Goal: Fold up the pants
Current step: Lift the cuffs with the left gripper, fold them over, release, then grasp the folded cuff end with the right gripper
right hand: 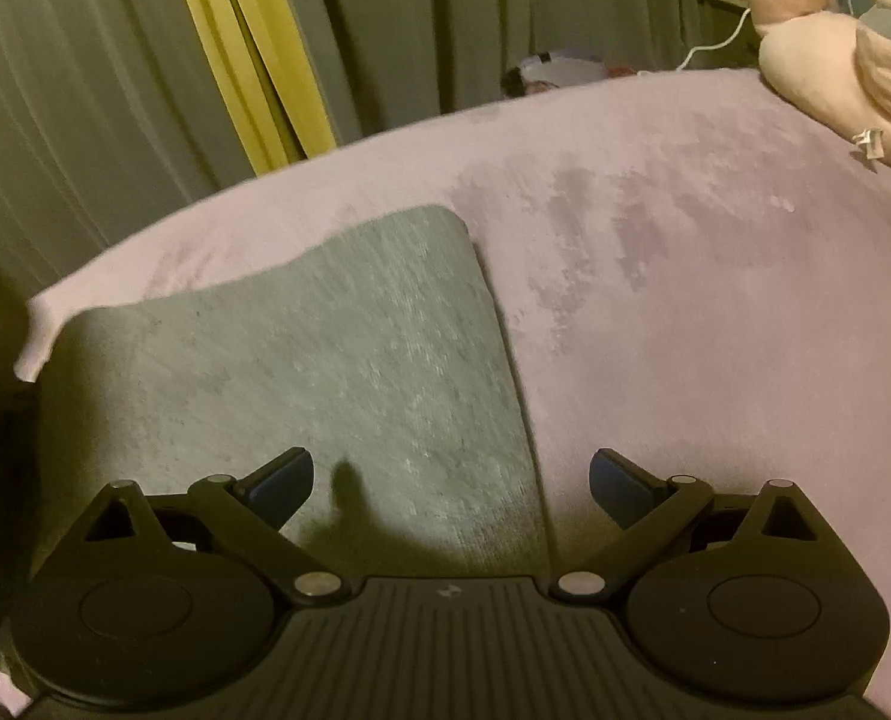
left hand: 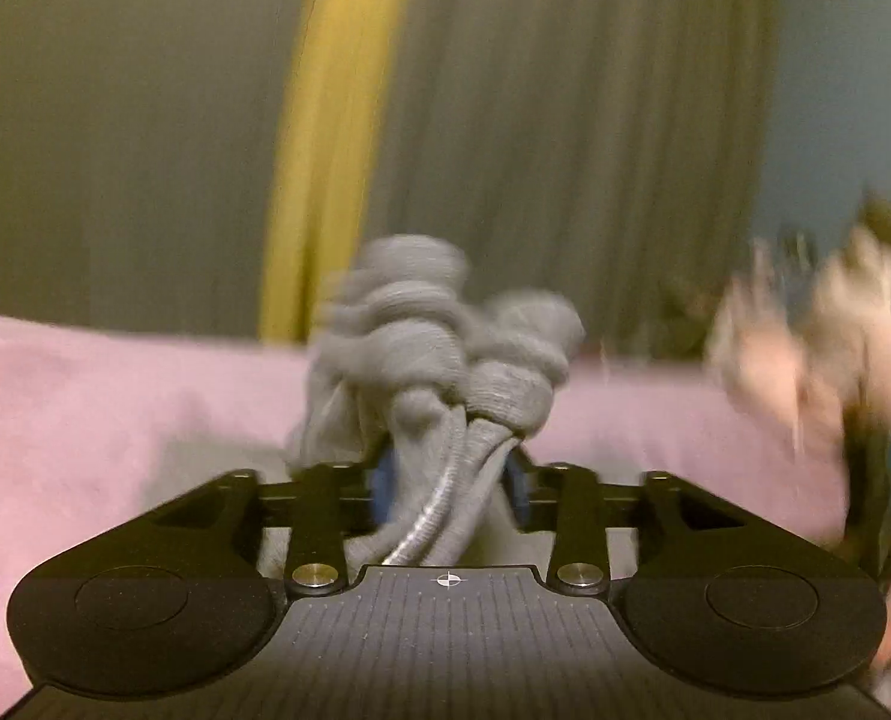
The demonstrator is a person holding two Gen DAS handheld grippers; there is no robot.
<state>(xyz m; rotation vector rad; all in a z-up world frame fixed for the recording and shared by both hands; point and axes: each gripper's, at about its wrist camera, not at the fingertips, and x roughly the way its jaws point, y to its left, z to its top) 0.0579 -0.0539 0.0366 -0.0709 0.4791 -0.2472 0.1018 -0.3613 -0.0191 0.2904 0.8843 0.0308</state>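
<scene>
carry the bunched end across

the left gripper (left hand: 451,489) has its jaws clamped on a bunched wad of the grey pants (left hand: 445,360), lifted above the pink bed (left hand: 85,420). the right gripper (right hand: 451,486) hangs wide open, gripping nothing, over the flat part of the pants. lay the bunch down evenly, matching edges, without dragging the flat layer.

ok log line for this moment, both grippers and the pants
left gripper: shut on bunched grey pants | right gripper: open, empty, over flat part of pants | surface: pink blanket
</scene>
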